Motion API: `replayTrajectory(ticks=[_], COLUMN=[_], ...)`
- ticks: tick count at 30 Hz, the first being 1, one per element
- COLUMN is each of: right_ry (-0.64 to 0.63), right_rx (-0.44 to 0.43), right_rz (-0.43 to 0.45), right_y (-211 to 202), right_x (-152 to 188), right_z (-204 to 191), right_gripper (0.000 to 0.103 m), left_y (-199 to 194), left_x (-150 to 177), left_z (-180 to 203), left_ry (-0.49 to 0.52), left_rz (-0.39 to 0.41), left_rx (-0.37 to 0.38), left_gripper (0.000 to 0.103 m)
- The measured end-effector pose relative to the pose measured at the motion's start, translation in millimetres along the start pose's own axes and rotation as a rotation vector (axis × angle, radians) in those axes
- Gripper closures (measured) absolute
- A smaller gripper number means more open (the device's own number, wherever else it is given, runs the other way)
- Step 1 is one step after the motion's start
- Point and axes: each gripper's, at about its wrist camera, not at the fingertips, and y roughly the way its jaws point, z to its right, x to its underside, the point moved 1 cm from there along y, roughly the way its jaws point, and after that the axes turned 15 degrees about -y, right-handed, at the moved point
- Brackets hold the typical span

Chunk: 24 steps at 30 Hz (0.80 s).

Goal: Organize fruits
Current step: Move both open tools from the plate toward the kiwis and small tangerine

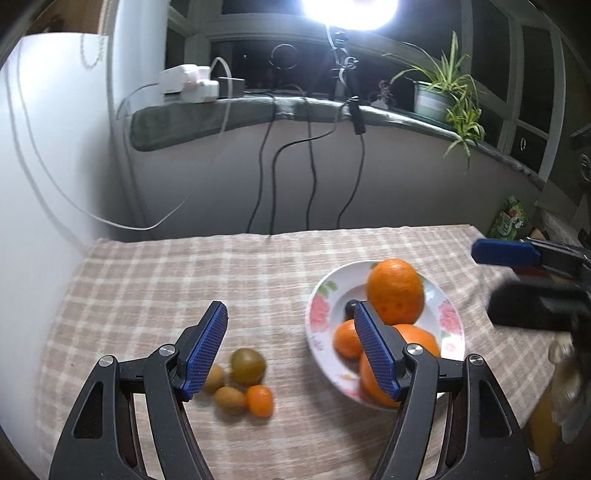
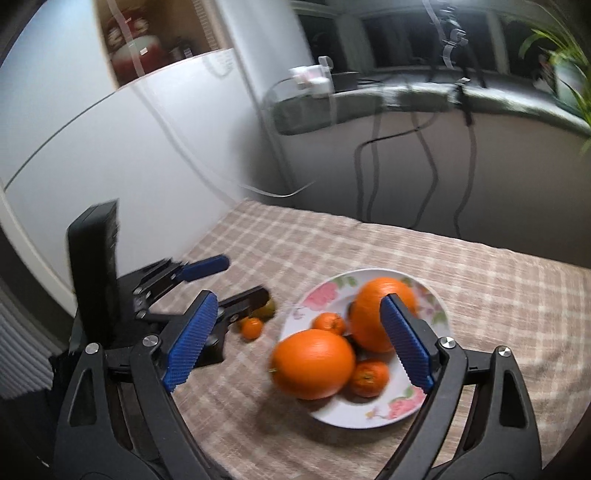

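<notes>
A flowered white plate [image 1: 321,295] [image 2: 369,417] sits right of centre on the checked cloth. It carries two large oranges [image 1: 395,291] [image 2: 312,363], two mandarins [image 2: 328,323] and a small dark fruit [image 1: 350,306]. Left of the plate lie a greenish round fruit [image 1: 247,365], two kiwis [image 1: 231,400] and a tiny orange fruit [image 1: 260,400]. My left gripper [image 1: 290,308] [image 2: 240,278] hangs open above that small group, with nothing between its pads. Over the plate's near side my right gripper [image 2: 298,299] [image 1: 491,280] also stands open, holding nothing.
Black cables [image 1: 314,166] hang down the wall behind the table. The sill above holds a power strip [image 1: 188,83], a bright lamp [image 1: 351,11] and a potted plant [image 1: 443,92]. A white panel [image 1: 44,166] bounds the left side. A green packet [image 1: 511,218] lies past the table's right edge.
</notes>
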Motion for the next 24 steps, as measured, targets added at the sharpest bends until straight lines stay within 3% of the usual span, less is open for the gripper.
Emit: replayTrajectory(ticks=[7,17,20,24], right_ry=[-0.09,-0.088,-0.105,-0.144], right_rx=[-0.033,-0.119,-0.126,-0.126], right_rz=[-0.025,-0.119,-0.139,-0.168], right_y=[17,57,69,84], right_x=[2,11,14,15], right_z=[-41,-69,-78,-86], right_gripper=[0.011,0.011,0.013,0.024], left_y=[-3,-2,-1,5], left_x=[-2,-3,0,4], left_z=[-38,-96,-104,-112], left_ry=[-0.049,-0.177,-0.187,-0.198], left_rz=[0.012,-0.023,-0.038,-0.073], left_rx=[-0.029,-0.027,-0.018,0.005], left_gripper=[0.032,0.032,0.04,0.049])
